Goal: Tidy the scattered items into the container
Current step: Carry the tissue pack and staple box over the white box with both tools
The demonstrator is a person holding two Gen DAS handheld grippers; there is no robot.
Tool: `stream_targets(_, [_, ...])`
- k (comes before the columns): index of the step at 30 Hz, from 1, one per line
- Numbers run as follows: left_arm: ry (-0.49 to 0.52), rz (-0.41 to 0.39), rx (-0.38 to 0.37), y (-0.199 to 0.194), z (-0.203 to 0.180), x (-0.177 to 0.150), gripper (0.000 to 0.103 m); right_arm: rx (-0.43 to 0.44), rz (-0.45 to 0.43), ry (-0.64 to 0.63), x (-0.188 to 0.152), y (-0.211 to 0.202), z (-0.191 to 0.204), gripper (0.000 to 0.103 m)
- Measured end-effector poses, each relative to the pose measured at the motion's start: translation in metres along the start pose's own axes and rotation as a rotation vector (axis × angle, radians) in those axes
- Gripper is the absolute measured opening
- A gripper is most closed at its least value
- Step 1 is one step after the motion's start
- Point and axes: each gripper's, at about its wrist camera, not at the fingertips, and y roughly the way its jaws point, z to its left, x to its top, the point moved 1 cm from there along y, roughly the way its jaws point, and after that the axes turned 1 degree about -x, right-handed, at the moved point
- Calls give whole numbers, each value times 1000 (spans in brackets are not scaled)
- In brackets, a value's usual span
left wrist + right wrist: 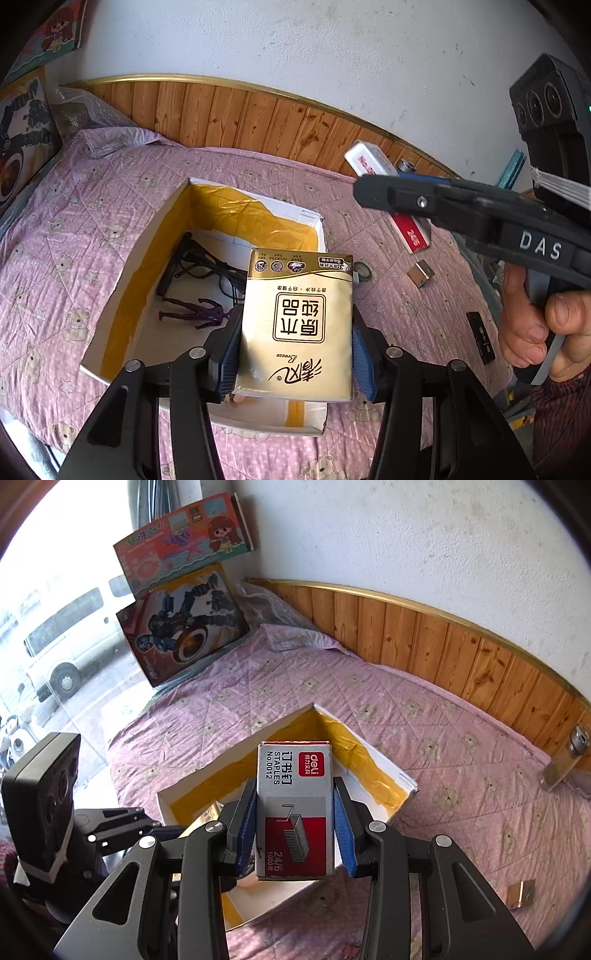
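My left gripper is shut on a gold tissue pack, held above the open cardboard box on the pink bedspread. Black glasses and a purple figure lie on the box floor. My right gripper is shut on a red and grey staples box, which hangs over the near part of the same cardboard box. In the left wrist view the right gripper comes in from the right with the staples box between its fingers.
On the bedspread to the right of the box lie a small brass piece, a tape roll and a flat black item. A lighter stands by the wooden headboard. Toy boxes lean at the window.
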Motion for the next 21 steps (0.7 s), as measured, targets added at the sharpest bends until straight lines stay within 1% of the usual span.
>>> stream_targets(5, [-19,54,-29,27,-5,-1,52,-11,41,1,6,23,-14,39])
stream_targets(12, [-51,77,-9,55,-1,1,52,-33,126,-22,8,64,-28,39])
stream_targets(16, [-136,97,0,68,13,3,52,-50,183,-39,6,91,-35,39])
stream_targets(21, [-209,124,13,83,27,4,52,-58,239,-64,7,121,-40,39])
